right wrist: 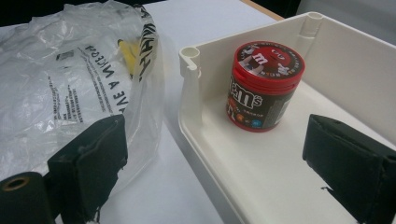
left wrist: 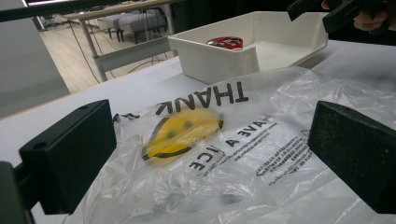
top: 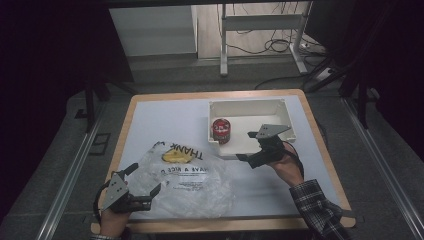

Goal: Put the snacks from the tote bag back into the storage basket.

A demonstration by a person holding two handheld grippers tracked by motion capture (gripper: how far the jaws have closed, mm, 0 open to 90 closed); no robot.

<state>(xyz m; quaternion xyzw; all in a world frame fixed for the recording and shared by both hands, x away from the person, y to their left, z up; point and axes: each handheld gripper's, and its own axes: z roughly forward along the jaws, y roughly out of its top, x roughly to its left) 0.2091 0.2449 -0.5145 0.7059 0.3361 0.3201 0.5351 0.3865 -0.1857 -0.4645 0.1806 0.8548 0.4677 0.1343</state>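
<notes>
One red candy canister (top: 220,131) stands upright in the near-left corner of the white bin (top: 285,106), right of centre in the high view; in the right gripper view it sits upper right of centre (right wrist: 263,86), close to the bin's corner post. I see my right gripper (top: 243,147) just below it in the high view, at the bin's front wall, jaws spread wide and grasping nothing; in its own view one jaw hangs outside the wall and the other over the bin floor (right wrist: 261,177). Left of the bin, a clear plastic bag (top: 186,180) printed with a yellow smiley lies flat on the pale table (top: 165,120), its edge near the bin wall. My left gripper (top: 147,179) sits at the lower left, at the bag's near-left edge, jaws released, with the bag (left wrist: 224,154) spreading between and beyond them.
</notes>
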